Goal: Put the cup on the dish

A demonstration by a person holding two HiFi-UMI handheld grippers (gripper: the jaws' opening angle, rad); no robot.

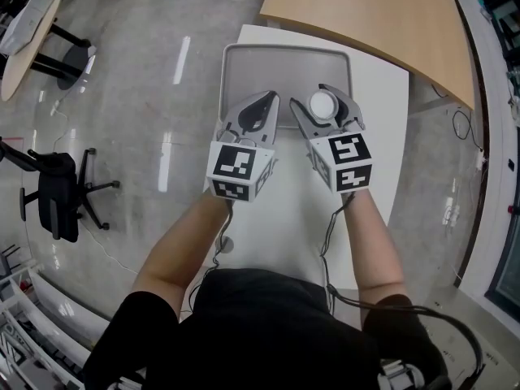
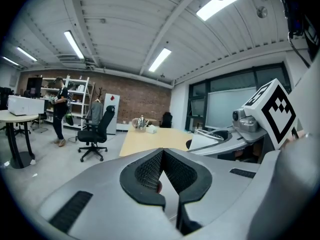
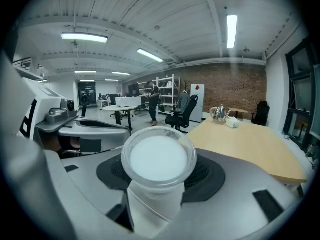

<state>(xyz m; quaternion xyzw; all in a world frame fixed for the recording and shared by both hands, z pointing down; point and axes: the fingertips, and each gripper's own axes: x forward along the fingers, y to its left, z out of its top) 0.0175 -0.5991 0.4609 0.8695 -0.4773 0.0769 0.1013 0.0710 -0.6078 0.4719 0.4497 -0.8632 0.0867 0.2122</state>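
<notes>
Cup (image 3: pixel 159 160), clear-walled and white inside, sits clamped between the jaws of the right gripper (image 1: pixel 322 97), over the near edge of the grey dish (image 1: pixel 284 63) on the white table (image 1: pixel 382 136). The left gripper (image 1: pixel 268 102) hovers just beside it, its jaws pressed together with nothing between them.

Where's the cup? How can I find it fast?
Find the white table with the grey tray on it. Over the tray's near edge, the right gripper holds the cup. It's the only small round white thing; the left gripper beside it holds nothing.
</notes>
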